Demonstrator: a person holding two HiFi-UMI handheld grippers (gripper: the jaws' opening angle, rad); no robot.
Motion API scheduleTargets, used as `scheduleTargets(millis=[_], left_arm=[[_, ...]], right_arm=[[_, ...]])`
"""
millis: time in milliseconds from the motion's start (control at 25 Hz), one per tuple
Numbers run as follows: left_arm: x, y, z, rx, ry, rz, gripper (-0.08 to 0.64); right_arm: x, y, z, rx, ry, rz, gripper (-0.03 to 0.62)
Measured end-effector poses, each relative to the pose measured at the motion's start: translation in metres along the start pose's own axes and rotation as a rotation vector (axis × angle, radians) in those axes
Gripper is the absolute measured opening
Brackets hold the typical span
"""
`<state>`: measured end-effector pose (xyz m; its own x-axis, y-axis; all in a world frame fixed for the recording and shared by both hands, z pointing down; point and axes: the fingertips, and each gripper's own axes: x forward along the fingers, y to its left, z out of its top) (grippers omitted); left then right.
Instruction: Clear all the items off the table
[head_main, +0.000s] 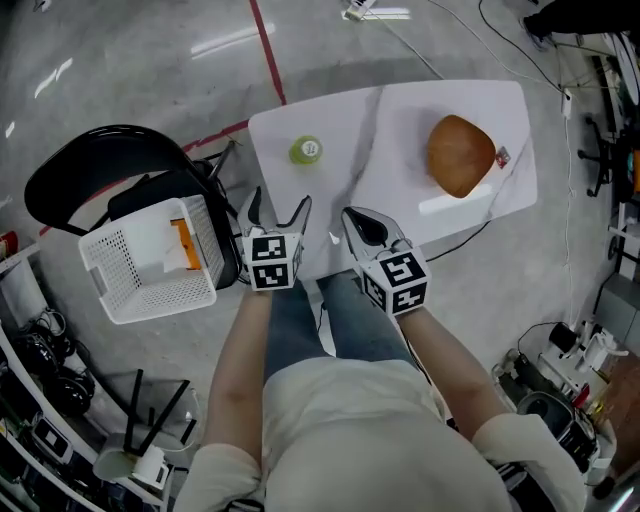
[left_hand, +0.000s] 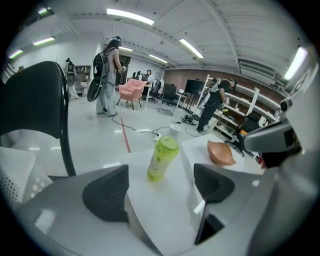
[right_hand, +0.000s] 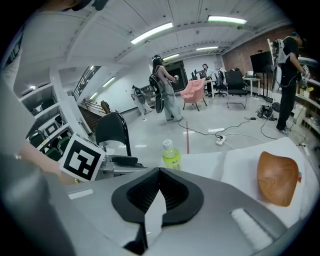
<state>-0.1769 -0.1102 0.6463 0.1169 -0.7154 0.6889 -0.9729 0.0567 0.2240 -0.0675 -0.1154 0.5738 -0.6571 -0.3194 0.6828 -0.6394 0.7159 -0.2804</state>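
Two fingers (left_hand: 105, 192) of the left gripper (left_hand: 160, 185) stand wide apart with nothing between them but bare tabletop; the yellow-green drink bottle (left_hand: 162, 157) shows upright in the gap, further along the table and not yet reached. The right gripper (right_hand: 160, 172) has its fingers (right_hand: 142, 195) pressed together and holds nothing. In the head view both grippers hang over the near edge of the white table (head_main: 400, 110), the left gripper (head_main: 278, 205) in line with the drink bottle (head_main: 306, 150) and the right gripper (head_main: 352, 215) just beside it, pointing toward the middle of the table. The bottle stands on the left part of the tabletop, well apart from a brown wooden bowl (head_main: 460, 155) on the right part; whether the bowl sits rim up or rim down I cannot tell. Off the table's left side, a white perforated basket (head_main: 100, 270) rests on a black chair (head_main: 90, 170), with something orange lying inside it. Both things are on the table, so the clearing looks barely begun, and the step in hand seems to be the reach for the bottle. The next move would call for carrying the open left fingers forward until they flank the bottle's body, closing on it below the cap without tipping it, and then lifting it across to the basket, which seems the likely place for it. The bowl looks a likely pick for the right gripper, which would first have to open.
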Motion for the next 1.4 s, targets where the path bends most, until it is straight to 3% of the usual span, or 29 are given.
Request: scheduleTargets(millis=[120, 400, 960, 1040, 1160, 1400], left_arm=[[0.027, -0.006, -0.006, -0.006, -0.005, -0.016, 0.416], [0.084, -0.007, -0.011, 0.059, -0.018, 0.013, 0.477], [0.164, -0.008, -0.008, 0.112, 0.002, 0.038, 0.479], [0.168, -0.006, -0.01, 0.131, 0.02, 0.055, 0.443], [0.169, 0.001, -0.01, 0.174, 0.032, 0.105, 0.311], [0.16, 0.0, -0.016, 0.185, 0.054, 0.093, 0.291]], right_arm=[[0.009, -0.015, -0.011, 0.024, 0.019, 0.004, -0.002], [0.028, -0.041, -0.037, 0.057, 0.068, 0.029, -0.002], [0.042, -0.086, -0.07, 0.13, 0.118, 0.016, -0.002], [0.042, -0.088, -0.072, 0.136, 0.122, 0.013, -0.002], [0.041, -0.092, -0.073, 0.146, 0.122, 0.006, -0.002], [0.036, -0.092, -0.068, 0.151, 0.104, -0.003, -0.002]])
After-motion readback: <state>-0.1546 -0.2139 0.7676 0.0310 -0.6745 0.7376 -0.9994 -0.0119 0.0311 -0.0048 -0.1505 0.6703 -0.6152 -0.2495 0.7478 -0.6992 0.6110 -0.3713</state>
